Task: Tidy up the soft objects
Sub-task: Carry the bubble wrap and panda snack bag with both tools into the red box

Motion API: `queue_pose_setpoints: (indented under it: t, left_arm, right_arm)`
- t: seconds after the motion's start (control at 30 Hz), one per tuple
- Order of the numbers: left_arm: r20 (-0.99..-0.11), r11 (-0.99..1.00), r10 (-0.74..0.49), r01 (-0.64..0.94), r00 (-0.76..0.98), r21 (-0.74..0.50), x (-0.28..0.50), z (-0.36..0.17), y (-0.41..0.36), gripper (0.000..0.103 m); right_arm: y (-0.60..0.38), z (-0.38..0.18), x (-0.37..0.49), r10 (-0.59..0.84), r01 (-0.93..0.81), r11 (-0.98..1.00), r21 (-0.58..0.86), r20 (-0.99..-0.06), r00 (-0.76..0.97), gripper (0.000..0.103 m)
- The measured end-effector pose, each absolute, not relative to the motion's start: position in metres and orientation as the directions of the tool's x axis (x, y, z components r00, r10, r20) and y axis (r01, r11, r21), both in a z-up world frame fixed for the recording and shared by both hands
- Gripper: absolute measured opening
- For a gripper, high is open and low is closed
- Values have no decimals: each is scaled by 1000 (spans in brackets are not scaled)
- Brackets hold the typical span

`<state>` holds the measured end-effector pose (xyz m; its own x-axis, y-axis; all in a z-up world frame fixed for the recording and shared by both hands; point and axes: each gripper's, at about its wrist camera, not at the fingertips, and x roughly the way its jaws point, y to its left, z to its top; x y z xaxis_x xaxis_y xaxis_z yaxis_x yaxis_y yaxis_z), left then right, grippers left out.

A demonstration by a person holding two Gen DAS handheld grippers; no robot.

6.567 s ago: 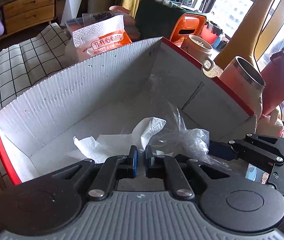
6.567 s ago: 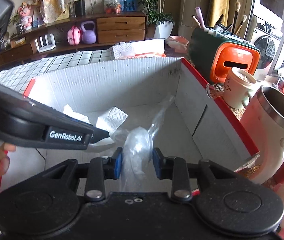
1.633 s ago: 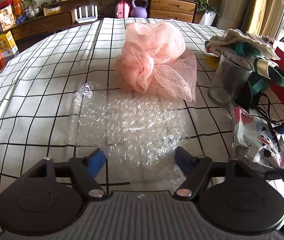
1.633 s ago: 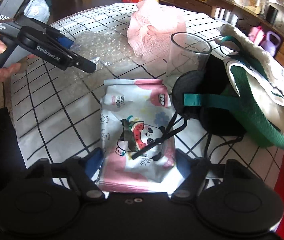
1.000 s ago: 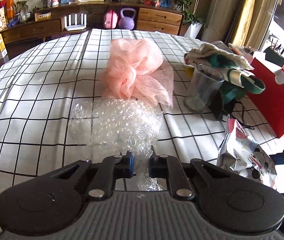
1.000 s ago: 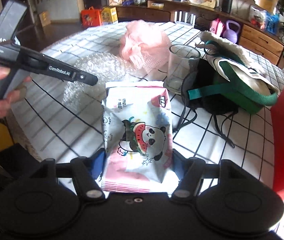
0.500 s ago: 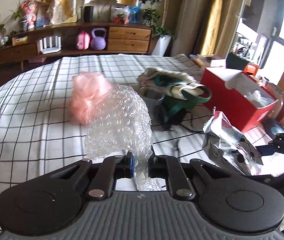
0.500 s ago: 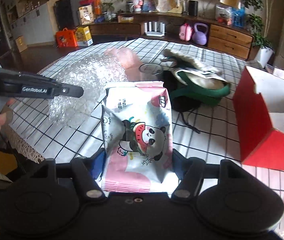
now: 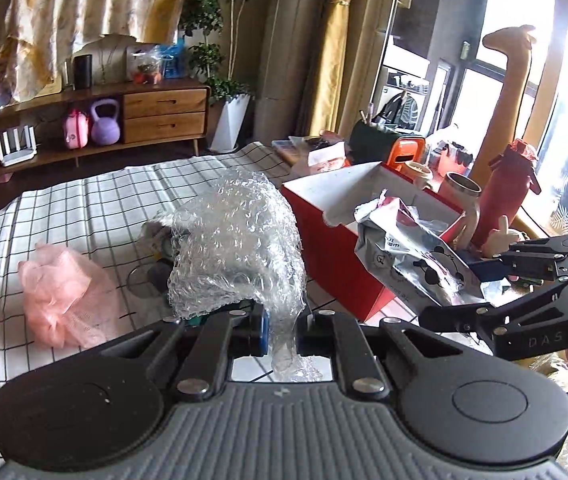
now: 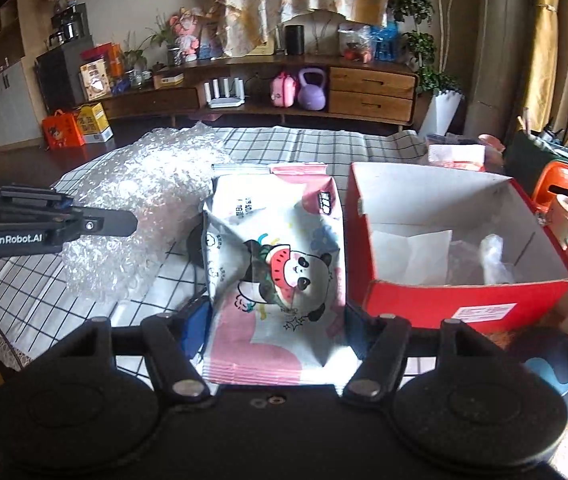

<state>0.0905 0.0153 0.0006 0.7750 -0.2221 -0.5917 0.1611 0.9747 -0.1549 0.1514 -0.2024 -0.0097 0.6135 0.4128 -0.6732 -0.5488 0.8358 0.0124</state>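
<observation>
My left gripper is shut on a sheet of clear bubble wrap and holds it up above the checked tablecloth; the wrap also shows in the right wrist view. My right gripper is shut on a soft tissue pack with a panda print, lifted just left of the red box. The pack also shows in the left wrist view, near the box. The box holds white paper and a clear plastic bag.
A pink mesh puff lies on the cloth at the left. A glass and a dark bag sit partly hidden behind the bubble wrap. Mugs, a red bottle and an orange holder stand beyond the box.
Both grippers have swung right toward the red box, carrying the bubble wrap and the tissue pack. The box now sits much closer in both views.
</observation>
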Motion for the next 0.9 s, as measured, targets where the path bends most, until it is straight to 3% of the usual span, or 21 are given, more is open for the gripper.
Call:
queue_pose_setpoints:
  t: [0.37, 0.9]
  left_arm:
    - [-577, 942, -322, 315, 751, -116, 148, 24, -67, 12]
    - [-619, 912, -379, 389, 688, -127, 240, 17, -152, 12]
  right_arm:
    - [-258, 3, 206, 282, -403, 913, -54, -633, 721, 67]
    - [-316, -16, 289, 119, -248, 964, -94, -681, 722, 67]
